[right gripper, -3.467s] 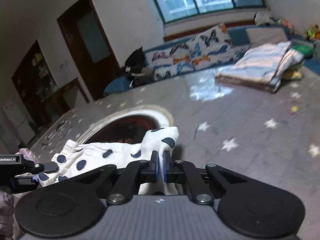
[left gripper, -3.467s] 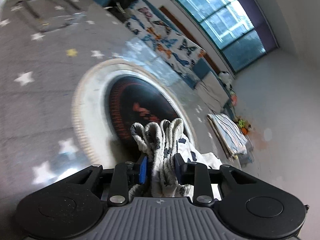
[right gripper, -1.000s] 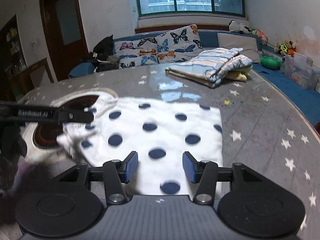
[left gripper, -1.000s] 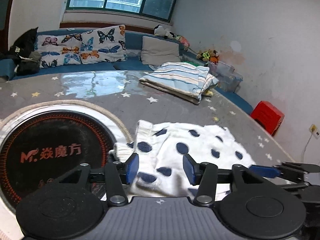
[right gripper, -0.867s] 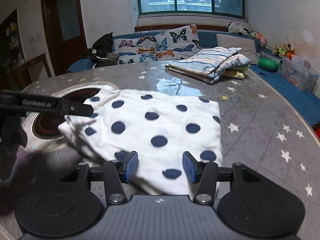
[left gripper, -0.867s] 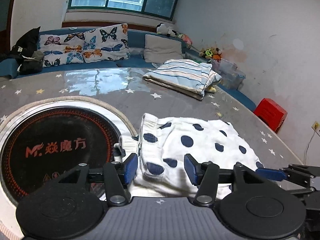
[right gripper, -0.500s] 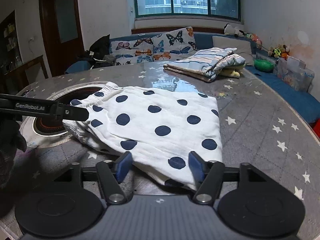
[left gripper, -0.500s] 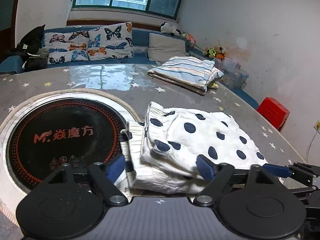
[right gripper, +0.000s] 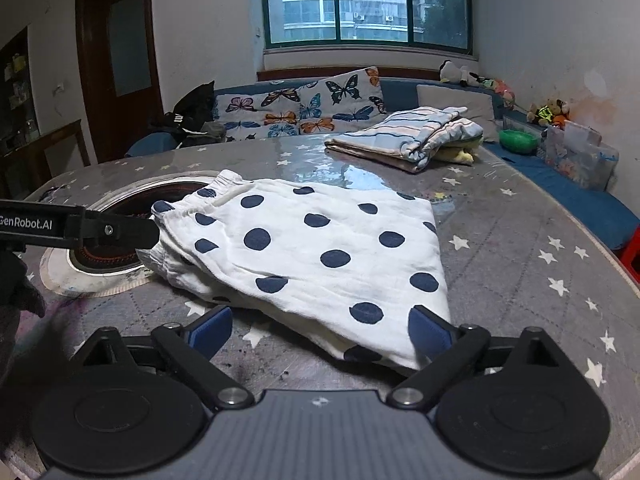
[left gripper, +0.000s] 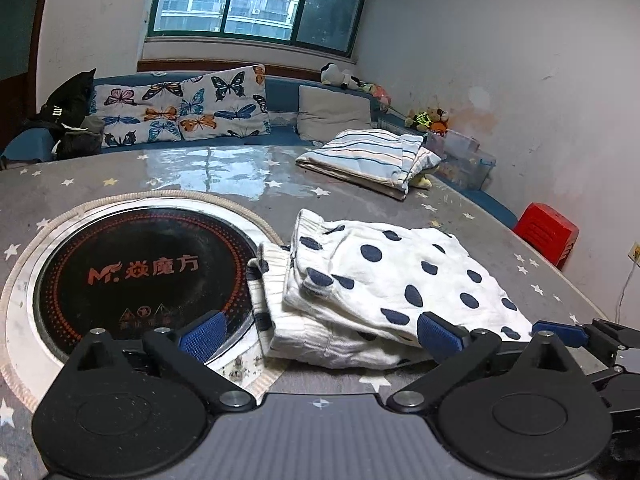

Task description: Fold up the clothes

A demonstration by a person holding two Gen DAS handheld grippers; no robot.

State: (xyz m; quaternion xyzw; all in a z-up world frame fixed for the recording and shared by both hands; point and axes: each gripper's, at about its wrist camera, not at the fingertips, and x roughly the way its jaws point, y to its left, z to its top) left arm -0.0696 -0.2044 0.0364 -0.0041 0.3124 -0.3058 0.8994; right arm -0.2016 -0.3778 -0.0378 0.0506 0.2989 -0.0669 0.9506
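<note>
Two claws stand nearest the cameras, both with their blue pads spread wide and nothing pinched between them. The left claw (left gripper: pixel 320 332) has just been opening; the near edge of the polka-dot garment (left gripper: pixel 384 280) shows in the gap between its pads, yet neither pad presses on the cloth. The right claw (right gripper: pixel 320 330) has likewise just been opening, and its right pad sits at the garment's near corner while the left pad hangs over bare worktop (right gripper: pixel 520 256).

The garment, white with dark blue dots, lies folded flat on the grey, star-printed worktop. Its ribbed waistband end points toward the round induction hob (left gripper: pixel 140 272) set into the surface, and that end overlaps the hob's pale rim. In the right wrist view the left claw's black finger reaches in from the left edge, its tip just beside the waistband, with a dark-gloved hand (right gripper: pixel 16 280) below it. In the left wrist view the right claw's fingers come in from the right edge, near the garment's far hem.

Farther back on the worktop, well apart from the dotted piece, rests a folded striped cloth (right gripper: pixel 404 136). Behind it runs a blue bench with butterfly cushions (right gripper: pixel 304 108), soft toys in the corner, and a green-framed window (right gripper: pixel 368 4) above.
</note>
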